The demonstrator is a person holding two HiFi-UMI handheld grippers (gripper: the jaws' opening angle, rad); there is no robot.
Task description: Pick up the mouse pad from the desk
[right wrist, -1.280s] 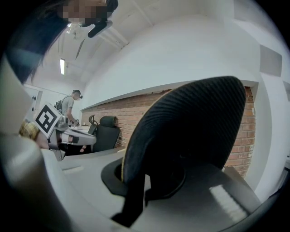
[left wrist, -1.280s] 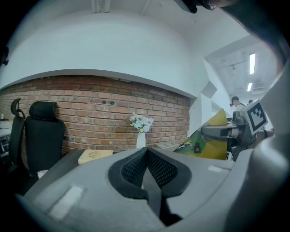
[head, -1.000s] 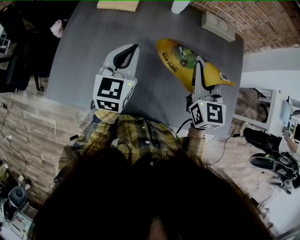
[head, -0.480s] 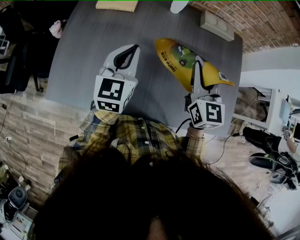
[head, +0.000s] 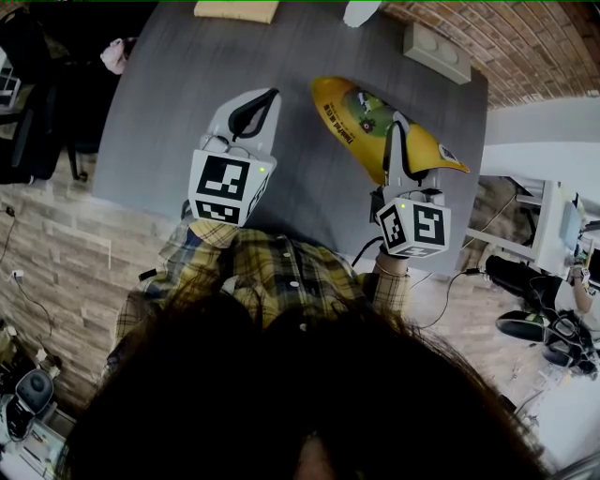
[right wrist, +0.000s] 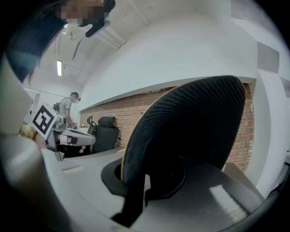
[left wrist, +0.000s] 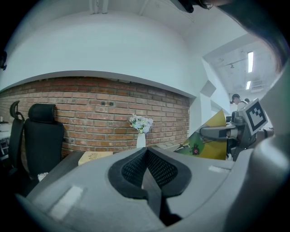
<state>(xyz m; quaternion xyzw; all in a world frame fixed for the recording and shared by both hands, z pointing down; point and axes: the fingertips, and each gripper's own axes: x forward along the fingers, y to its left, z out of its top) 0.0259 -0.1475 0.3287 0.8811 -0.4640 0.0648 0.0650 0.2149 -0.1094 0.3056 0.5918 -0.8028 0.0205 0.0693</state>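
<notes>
The mouse pad [head: 354, 114] is yellow with a green picture and a black underside. It hangs tilted above the right part of the grey desk [head: 178, 94]. My right gripper [head: 397, 133] is shut on its near edge. In the right gripper view the pad's dark underside [right wrist: 190, 122] rises from the jaws and fills the middle. My left gripper [head: 263, 99] is shut with nothing in it, held over the desk to the left of the pad. From the left gripper view, its jaws [left wrist: 146, 156] meet, and the pad [left wrist: 212, 146] shows at the right.
A tan flat box [head: 236, 9], a white vase [head: 361, 11] and a grey box [head: 436, 51] stand along the desk's far edge. A black office chair [head: 28, 122] is at the left. The brick wall [left wrist: 90, 104] runs behind the desk.
</notes>
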